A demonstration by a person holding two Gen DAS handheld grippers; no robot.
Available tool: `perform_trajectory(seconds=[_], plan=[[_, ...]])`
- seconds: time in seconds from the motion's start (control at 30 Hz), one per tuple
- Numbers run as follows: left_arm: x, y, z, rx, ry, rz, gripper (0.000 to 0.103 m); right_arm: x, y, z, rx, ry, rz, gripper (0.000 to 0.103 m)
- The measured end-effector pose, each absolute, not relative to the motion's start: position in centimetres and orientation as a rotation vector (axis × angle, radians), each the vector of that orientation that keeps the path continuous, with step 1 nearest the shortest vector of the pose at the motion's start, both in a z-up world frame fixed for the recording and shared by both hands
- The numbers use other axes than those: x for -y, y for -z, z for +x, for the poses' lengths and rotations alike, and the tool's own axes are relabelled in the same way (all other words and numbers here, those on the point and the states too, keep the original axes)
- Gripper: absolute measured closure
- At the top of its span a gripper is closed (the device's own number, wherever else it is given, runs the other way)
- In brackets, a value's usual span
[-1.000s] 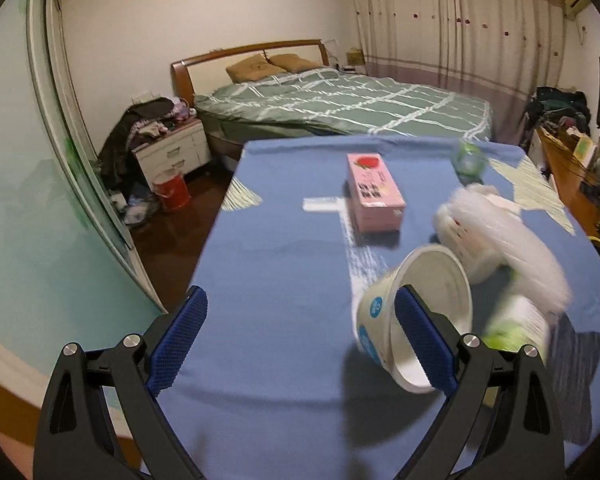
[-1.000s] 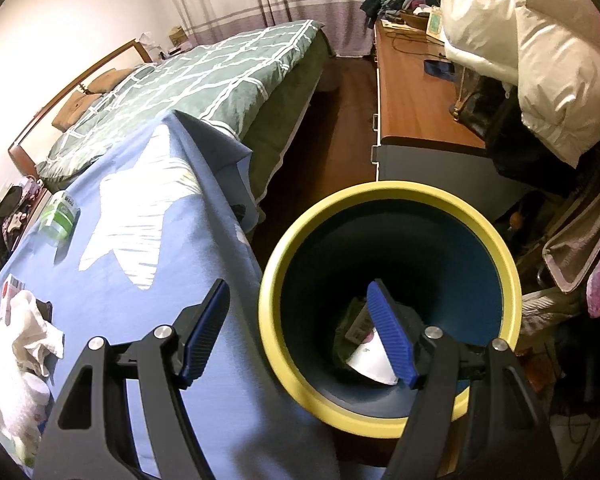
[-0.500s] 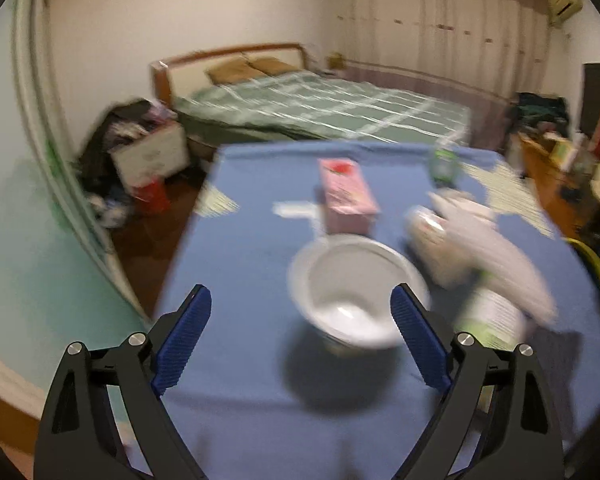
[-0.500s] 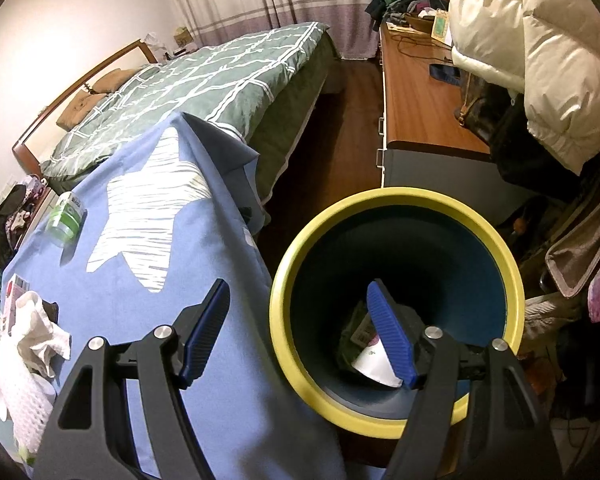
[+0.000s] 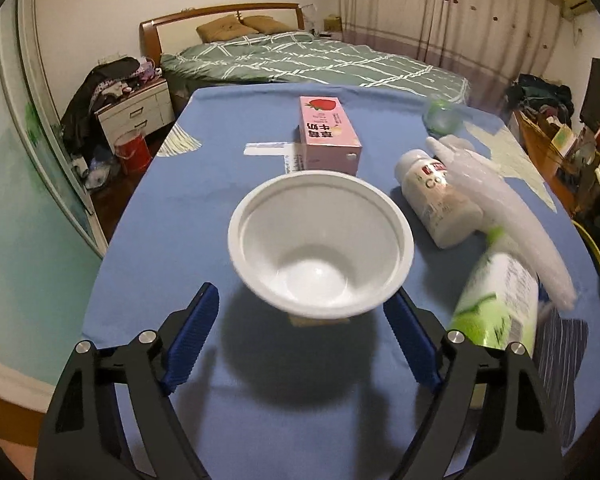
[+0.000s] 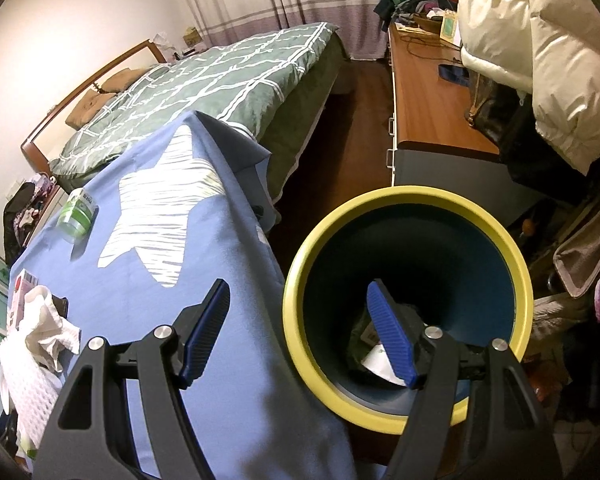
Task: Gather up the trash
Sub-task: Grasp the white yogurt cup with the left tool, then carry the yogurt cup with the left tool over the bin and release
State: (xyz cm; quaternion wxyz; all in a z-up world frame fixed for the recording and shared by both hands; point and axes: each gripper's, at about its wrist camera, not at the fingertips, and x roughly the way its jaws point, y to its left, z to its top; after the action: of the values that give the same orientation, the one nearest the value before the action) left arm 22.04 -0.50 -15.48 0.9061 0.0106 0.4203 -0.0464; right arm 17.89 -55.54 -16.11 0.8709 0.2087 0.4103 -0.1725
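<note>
A white plastic bowl point(image 5: 320, 240) sits on the blue tablecloth point(image 5: 180, 216) with its mouth towards the left wrist camera. My left gripper point(image 5: 300, 298) straddles its lower part and its jaws are closing. The right pad is close against the bowl's side, while a gap still shows at the left pad. In the right wrist view, my right gripper point(image 6: 298, 286) hangs open and empty over the yellow rim of a dark blue bin point(image 6: 516, 280). One finger is over the cloth and the other over the bin's inside, where some trash lies.
Beyond the bowl lie a pink carton point(image 5: 328, 136), a white bottle point(image 5: 436, 196), a white foam sleeve point(image 5: 500, 208), a green-and-white bottle point(image 5: 500, 300) and a green cup point(image 5: 440, 116). Crumpled white tissue point(image 6: 48, 324) lies on the table. A wooden desk point(image 6: 428, 100) stands behind the bin.
The left gripper swung over and dropped closer, so the bowl went from beside its right finger to between both fingers. Its jaws narrowed. The right gripper barely moved.
</note>
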Motion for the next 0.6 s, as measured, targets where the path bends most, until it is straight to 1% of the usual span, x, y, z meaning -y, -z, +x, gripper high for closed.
perform_trajectory(seconds=[0.3,0.4,0.6], plan=[[1.4,15.8,25.1,-0.856,0.092,0.017,0.02,55.7,16.8,18.0,-0.869,0.349,0.45,0.035],[1.3,15.8,25.7,-0.851,0.087,0.021,0.022,56.0,17.0,17.9,-0.869,0.348,0.455,0.035],[0.6,14.3,24.6,-0.817,0.088,0.019,0.022,56.4,16.6,17.2,-0.852,0.352,0.464,0.035]])
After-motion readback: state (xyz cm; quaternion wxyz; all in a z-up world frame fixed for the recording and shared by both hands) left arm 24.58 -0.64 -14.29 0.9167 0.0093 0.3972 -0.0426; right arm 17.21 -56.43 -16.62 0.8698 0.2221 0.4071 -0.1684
